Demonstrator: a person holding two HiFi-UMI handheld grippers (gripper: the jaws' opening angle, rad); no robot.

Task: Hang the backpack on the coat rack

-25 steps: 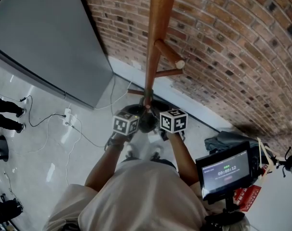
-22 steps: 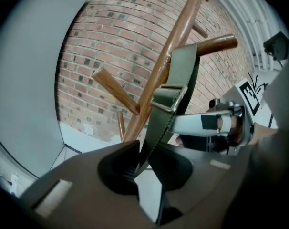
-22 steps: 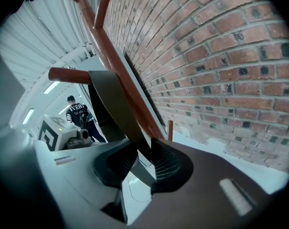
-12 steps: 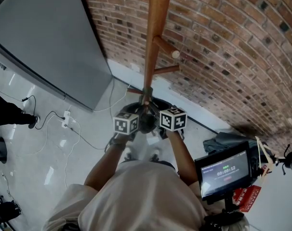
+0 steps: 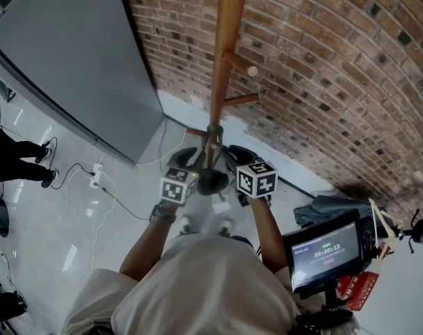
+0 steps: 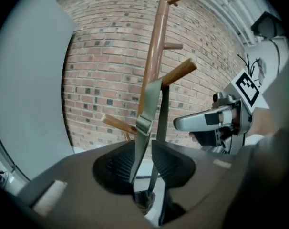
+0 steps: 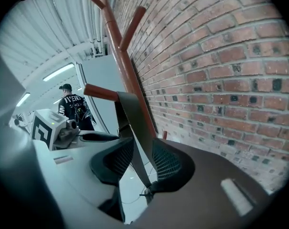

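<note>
The wooden coat rack (image 5: 224, 61) stands before the brick wall. A dark backpack (image 5: 213, 181) hangs low on it by a grey strap (image 6: 151, 104) looped over a peg (image 6: 179, 73). My left gripper (image 6: 145, 161) is open; its jaws have just been opening, and the strap with its buckle runs loose between them. My right gripper (image 7: 137, 163) is open too, its jaws also just opened, with the strap (image 7: 135, 128) passing between them from the peg (image 7: 101, 92). In the head view, the left gripper (image 5: 187, 160) and the right gripper (image 5: 238, 155) flank the pole.
A tall grey panel (image 5: 65, 54) leans at the left. Cables and a power strip (image 5: 96, 173) lie on the floor. A monitor on a stand (image 5: 323, 250) is at the lower right, by a dark bundle (image 5: 330, 204). A person (image 7: 73, 109) stands behind.
Both grippers have drawn back a little from the pole and moved slightly apart. Their jaws stand wider than before. The backpack hangs from the peg.
</note>
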